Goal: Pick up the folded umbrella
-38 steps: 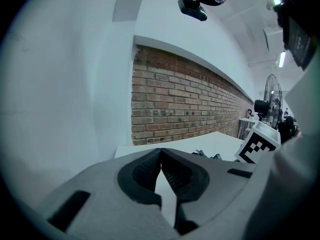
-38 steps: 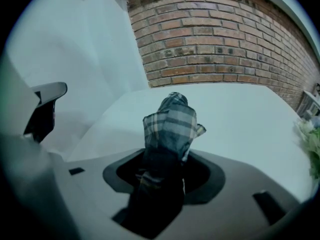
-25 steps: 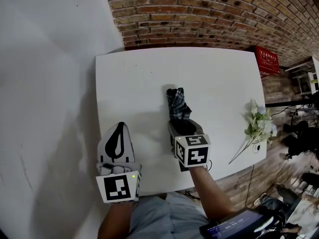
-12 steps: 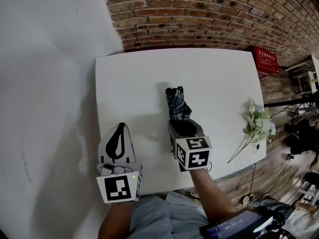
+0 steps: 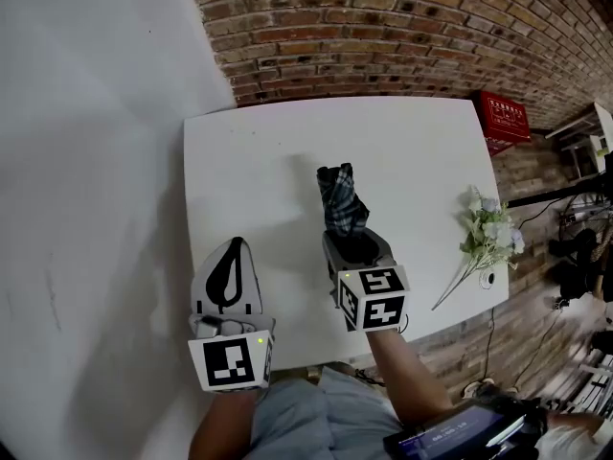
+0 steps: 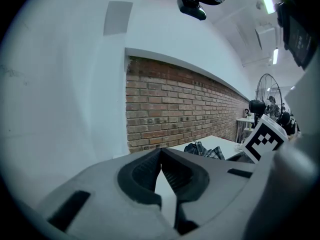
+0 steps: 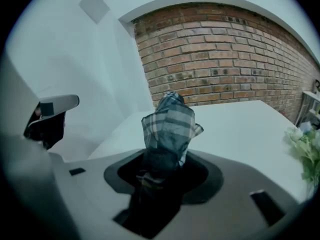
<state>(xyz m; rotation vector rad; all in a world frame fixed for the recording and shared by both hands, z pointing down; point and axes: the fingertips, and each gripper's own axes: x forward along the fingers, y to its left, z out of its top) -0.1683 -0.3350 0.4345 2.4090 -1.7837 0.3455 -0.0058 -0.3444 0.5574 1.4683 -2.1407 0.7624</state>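
Observation:
The folded umbrella [image 5: 340, 199], dark plaid fabric, sticks out forward from my right gripper [image 5: 352, 242], which is shut on its near end over the middle of the white table [image 5: 268, 151]. In the right gripper view the umbrella [image 7: 168, 126] rises tilted out of the right gripper [image 7: 162, 171], above the tabletop. My left gripper [image 5: 230, 247] hovers at the table's near left corner, shut with its tips together and nothing held. In the left gripper view the left gripper [image 6: 161, 154] points level toward the brick wall, and the umbrella [image 6: 205, 150] shows to its right.
A bunch of pale flowers [image 5: 488, 238] lies at the table's right edge, also in the right gripper view as flowers [image 7: 305, 144]. A red crate [image 5: 503, 118] stands beyond the far right corner. A brick wall [image 5: 383, 27] runs behind the table, a white wall [image 5: 96, 161] to the left.
My right gripper has risen a little with the umbrella in it. The left gripper has shifted only slightly.

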